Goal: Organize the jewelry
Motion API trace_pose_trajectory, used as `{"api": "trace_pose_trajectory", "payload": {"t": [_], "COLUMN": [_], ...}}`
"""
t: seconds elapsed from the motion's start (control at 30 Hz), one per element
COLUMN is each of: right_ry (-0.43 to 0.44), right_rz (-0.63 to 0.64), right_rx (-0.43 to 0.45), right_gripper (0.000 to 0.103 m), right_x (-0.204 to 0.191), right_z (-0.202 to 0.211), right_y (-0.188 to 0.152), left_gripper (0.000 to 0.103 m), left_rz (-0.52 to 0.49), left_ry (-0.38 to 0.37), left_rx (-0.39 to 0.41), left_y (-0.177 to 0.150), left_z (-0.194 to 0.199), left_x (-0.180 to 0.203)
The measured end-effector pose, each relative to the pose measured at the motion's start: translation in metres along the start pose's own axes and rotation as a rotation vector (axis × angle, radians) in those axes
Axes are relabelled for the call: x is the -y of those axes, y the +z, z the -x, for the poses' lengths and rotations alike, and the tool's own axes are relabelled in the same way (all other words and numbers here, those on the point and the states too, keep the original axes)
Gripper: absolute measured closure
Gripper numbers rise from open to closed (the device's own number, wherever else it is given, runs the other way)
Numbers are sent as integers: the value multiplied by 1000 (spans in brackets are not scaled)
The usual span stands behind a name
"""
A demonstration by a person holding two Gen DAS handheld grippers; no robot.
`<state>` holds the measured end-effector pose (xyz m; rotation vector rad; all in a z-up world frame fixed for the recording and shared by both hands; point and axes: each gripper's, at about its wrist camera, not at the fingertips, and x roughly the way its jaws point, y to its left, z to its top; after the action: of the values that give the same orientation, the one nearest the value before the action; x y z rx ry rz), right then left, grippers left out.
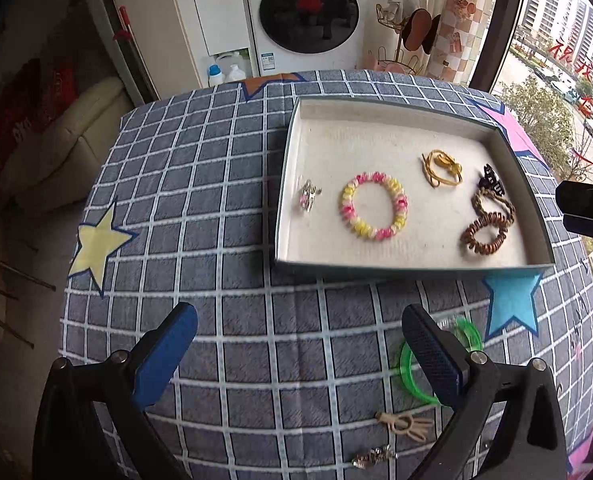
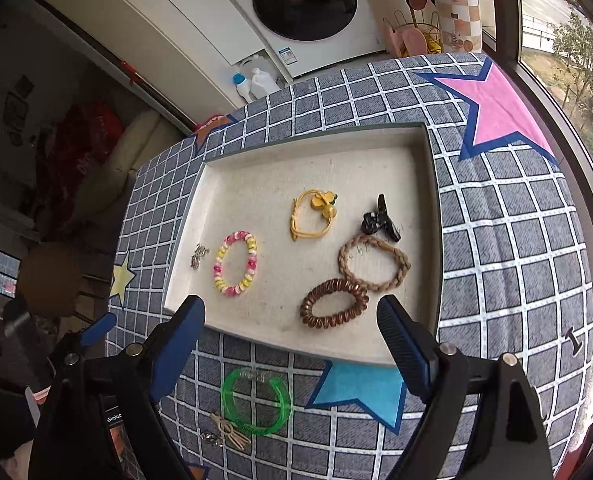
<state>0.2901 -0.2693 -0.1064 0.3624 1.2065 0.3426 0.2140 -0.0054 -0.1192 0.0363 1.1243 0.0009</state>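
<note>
A shallow tray [image 1: 292, 148] [image 2: 184, 240] with a cream floor holds a pink-yellow bracelet [image 1: 373, 211] [image 2: 235, 263], a small silver piece [image 1: 309, 194] [image 2: 199, 256], a yellow hair tie [image 1: 442, 168] [image 2: 314, 214], a black clip [image 1: 492, 180] [image 2: 380, 220], a braided tan band [image 1: 492, 200] [image 2: 374, 262] and a brown coil tie [image 1: 482, 236] [image 2: 333, 309]. Outside the tray lie a green bangle [image 1: 412, 376] [image 2: 256, 406], a beige tie [image 1: 404, 424] [image 2: 228, 430] and a silver trinket [image 1: 372, 456] [image 2: 210, 438]. My left gripper [image 1: 298, 330] is open and empty. My right gripper [image 2: 290, 320] is open and empty above the tray's near edge.
The table carries a grey checked cloth [image 1: 216, 200] with coloured stars. A washing machine [image 1: 308, 12] and detergent bottles [image 1: 224, 70] stand behind it. A window [image 1: 556, 80] is on the right and a cream sofa [image 1: 56, 140] on the left.
</note>
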Motion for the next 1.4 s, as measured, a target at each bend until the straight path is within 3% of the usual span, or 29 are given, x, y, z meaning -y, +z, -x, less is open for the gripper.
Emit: {"api": "trace_pose_trajectory", "payload": {"t": [0.37, 0.63, 1.0, 1.33, 1.4], "right_ry": [-47, -137, -216, -274, -283], "right_rz": [74, 104, 179, 271, 289], "right_rx": [-113, -207, -319, -335, -335], "right_gripper": [13, 13, 13, 13, 13], "right_x": [-12, -3, -5, -9, -13], "right_z": [7, 2, -16, -25, -29], "right_y": [-68, -122, -173, -183, -184], "left_gripper": [0, 0, 0, 0, 6], "left_rz": [8, -121, -232, -265, -274], "left_ry": [-29, -59, -97, -104, -104], "left_rx": [-80, -94, -112, -88, -98], "left_y": [-70, -97, -109, -105, -105], "left_z": [12, 11, -2, -12, -16], "left_x": [-6, 6, 25, 29, 30]}}
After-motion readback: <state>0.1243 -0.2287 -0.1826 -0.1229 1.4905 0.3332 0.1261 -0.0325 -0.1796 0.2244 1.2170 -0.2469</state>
